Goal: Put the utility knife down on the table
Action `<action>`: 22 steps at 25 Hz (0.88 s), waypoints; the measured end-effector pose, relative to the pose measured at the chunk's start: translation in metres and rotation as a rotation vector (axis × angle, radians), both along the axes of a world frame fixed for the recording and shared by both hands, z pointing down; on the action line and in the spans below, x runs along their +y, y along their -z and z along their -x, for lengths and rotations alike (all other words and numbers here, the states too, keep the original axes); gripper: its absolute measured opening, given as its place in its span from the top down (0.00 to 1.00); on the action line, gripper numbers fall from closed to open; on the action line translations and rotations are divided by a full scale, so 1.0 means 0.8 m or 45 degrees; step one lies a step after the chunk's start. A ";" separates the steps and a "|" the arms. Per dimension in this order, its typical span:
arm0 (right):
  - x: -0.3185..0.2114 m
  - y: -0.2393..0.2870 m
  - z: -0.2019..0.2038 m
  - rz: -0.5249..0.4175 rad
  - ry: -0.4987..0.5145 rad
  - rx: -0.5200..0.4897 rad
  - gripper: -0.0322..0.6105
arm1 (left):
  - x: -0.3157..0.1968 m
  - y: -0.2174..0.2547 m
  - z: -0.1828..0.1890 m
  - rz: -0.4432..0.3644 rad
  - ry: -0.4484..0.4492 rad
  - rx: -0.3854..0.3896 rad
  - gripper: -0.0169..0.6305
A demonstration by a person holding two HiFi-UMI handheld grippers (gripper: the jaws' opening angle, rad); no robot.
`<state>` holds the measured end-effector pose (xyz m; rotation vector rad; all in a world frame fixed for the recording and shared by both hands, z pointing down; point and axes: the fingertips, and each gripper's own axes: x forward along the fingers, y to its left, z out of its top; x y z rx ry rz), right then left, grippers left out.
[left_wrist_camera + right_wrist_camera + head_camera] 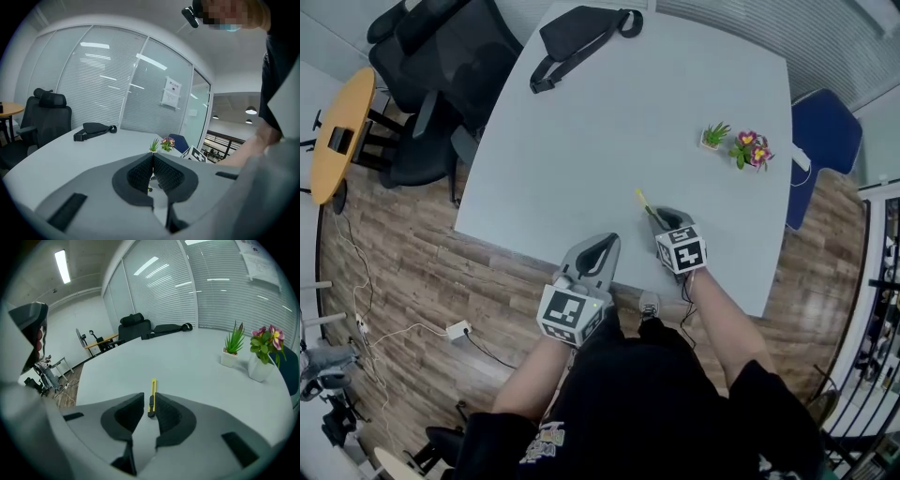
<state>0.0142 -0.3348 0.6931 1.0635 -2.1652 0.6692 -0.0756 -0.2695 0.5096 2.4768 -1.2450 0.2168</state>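
Between the right tongs [150, 396], the utility knife [153, 386] touches 1 pad.

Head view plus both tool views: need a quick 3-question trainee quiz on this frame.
1. True or false: the left tool has its jaws pressed together with nothing between them.
2. What sits between the jaws of the right tool? A) a pen B) the utility knife C) a cable
3. Fill in: seen from the person, the black bag lies at the ___ end of the table.

Key: 1 true; 2 B; 3 far.
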 end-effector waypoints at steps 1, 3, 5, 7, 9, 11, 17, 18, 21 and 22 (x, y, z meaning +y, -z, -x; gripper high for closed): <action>0.001 0.009 0.000 -0.020 0.005 -0.013 0.84 | 0.002 0.002 -0.002 -0.005 0.003 0.000 0.97; 0.001 0.031 -0.002 -0.065 0.019 -0.041 0.84 | 0.005 0.007 -0.008 -0.018 0.009 -0.001 0.97; 0.002 0.055 -0.005 -0.118 0.035 -0.065 0.86 | 0.009 0.013 -0.016 -0.032 0.014 -0.002 0.97; 0.005 0.081 -0.011 -0.182 0.039 -0.091 0.90 | 0.013 0.020 -0.024 -0.050 0.026 0.000 0.97; 0.008 0.109 -0.020 -0.251 0.028 -0.127 0.95 | 0.018 0.028 -0.032 -0.069 0.044 0.002 0.97; 0.014 0.137 -0.029 -0.310 0.022 -0.184 0.95 | 0.025 0.038 -0.039 -0.092 0.066 0.007 0.97; 0.044 0.228 -0.052 -0.462 0.059 -0.374 0.95 | 0.054 0.072 -0.060 -0.176 0.134 0.012 0.97; 0.050 0.242 -0.056 -0.490 0.067 -0.394 0.95 | 0.059 0.077 -0.063 -0.188 0.147 0.012 0.97; 0.069 0.282 -0.063 -0.570 0.109 -0.439 0.95 | 0.075 0.091 -0.069 -0.218 0.187 0.015 0.97; 0.075 0.295 -0.063 -0.596 0.125 -0.452 0.95 | 0.081 0.096 -0.070 -0.226 0.198 0.016 0.97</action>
